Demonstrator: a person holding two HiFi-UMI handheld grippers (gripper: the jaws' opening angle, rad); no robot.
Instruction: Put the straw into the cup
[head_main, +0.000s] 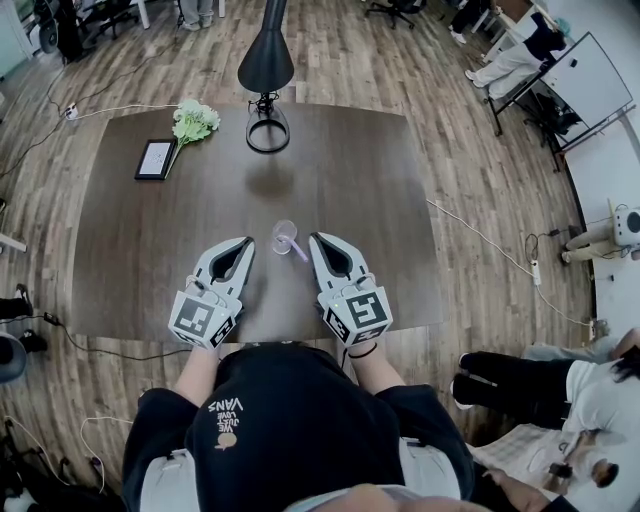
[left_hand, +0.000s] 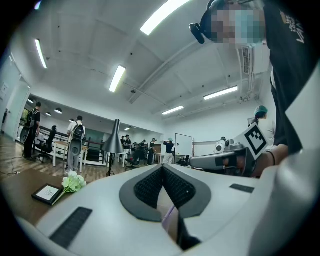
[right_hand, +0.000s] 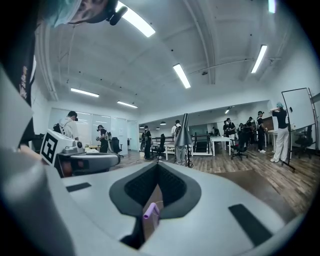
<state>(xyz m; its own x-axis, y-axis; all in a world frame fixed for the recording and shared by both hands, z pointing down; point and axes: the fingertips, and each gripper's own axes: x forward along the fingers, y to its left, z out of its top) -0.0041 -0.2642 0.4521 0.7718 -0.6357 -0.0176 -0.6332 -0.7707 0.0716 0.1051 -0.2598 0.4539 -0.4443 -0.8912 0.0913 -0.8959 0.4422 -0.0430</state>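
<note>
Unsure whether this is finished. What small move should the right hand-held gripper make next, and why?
Probably draw the right hand-held gripper back: its jaws are shut on nothing, and the thin purple straw already seems to lean in the clear plastic cup.

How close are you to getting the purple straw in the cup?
Done, it seems: the thin purple plastic straw leans out of the small clear plastic cup on the dark wooden table. In hand: nothing; the left gripper and right gripper are shut beside the cup. Left: probably just pulling back.
</note>
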